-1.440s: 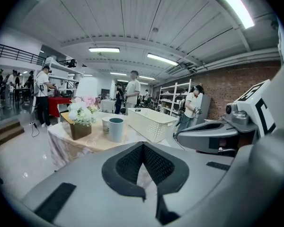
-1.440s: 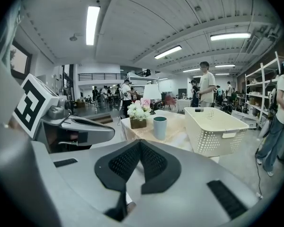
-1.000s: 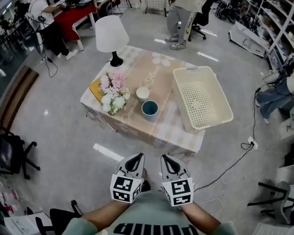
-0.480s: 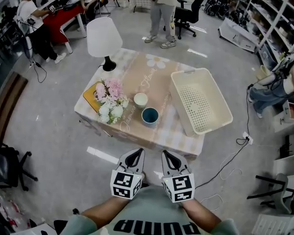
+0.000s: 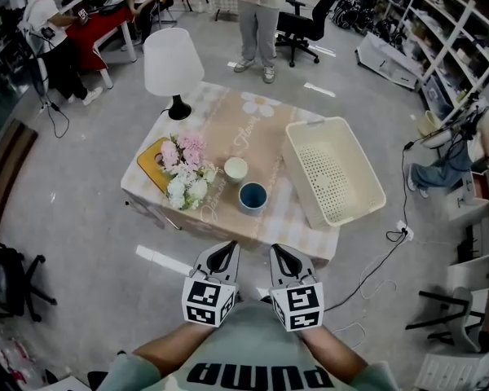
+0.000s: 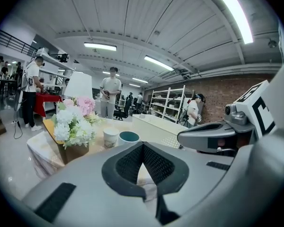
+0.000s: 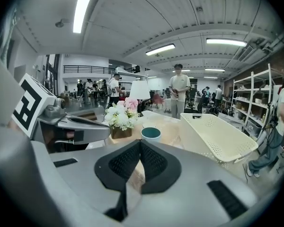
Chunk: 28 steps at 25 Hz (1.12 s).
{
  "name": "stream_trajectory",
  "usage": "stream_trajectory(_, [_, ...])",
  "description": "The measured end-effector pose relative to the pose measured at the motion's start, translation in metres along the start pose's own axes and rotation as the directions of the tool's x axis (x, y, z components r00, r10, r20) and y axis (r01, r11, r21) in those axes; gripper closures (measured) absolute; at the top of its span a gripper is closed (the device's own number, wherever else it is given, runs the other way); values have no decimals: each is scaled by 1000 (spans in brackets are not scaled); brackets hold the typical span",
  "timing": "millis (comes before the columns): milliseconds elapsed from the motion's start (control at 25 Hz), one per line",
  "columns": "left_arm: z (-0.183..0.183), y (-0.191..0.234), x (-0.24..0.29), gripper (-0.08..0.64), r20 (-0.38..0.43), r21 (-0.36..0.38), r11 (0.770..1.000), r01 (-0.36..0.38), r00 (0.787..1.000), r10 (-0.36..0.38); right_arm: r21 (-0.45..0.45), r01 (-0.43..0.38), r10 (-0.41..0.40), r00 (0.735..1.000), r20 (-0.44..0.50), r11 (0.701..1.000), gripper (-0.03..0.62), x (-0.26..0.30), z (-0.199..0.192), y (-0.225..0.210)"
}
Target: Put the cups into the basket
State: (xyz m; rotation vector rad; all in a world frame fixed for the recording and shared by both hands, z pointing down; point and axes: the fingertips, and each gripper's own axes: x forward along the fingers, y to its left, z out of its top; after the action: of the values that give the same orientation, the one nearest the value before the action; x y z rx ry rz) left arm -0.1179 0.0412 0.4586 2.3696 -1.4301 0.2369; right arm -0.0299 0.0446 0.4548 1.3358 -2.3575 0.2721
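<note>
Head view: shirt (image 5: 253, 375) print "PUMA" (upside down)

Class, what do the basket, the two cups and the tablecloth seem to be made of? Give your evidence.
Basket: likely moulded plastic, cream, matte; perforated floor. Teal cup and cream cup: probably glazed ceramic, judging by the smooth rims, though plastic is possible. Tablecloth: seemingly printed fabric; it drapes over the edges.

Head overhead; gripper views low, toward table (image 5: 261, 133)
</note>
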Motion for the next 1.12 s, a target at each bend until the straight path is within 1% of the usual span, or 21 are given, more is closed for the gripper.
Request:
stream_trajectory(400, [-3,17,14,558,-23,-11,999,-31,999,31,5,-9,9,1000,-30,1000,580,24,-6,-10])
stream_trajectory(960, [12,38,51,558,-56,-34,992,-119,992,117,-13,-121,120,990,-69,993,574,69,1,-35])
stream_trajectory(1000, [13,39,52,558,-61,-36,991,-125,991,123,-10,-130,129,989,-74,991,553,72,1,-36])
stream_trajectory(1040, [13,40,53,558,-67,-39,990,-132,989,129,-7,-139,138,987,-81,990,486,75,2,-36])
stream_trajectory(1080, [13,42,54,558,-72,-40,989,-140,988,136,-3,-149,148,985,-89,989,437,79,2,-37])
stream_trajectory(1120, [13,44,54,558,-78,-41,988,-147,987,143,0,-157,157,983,-95,988,414,83,3,-36])
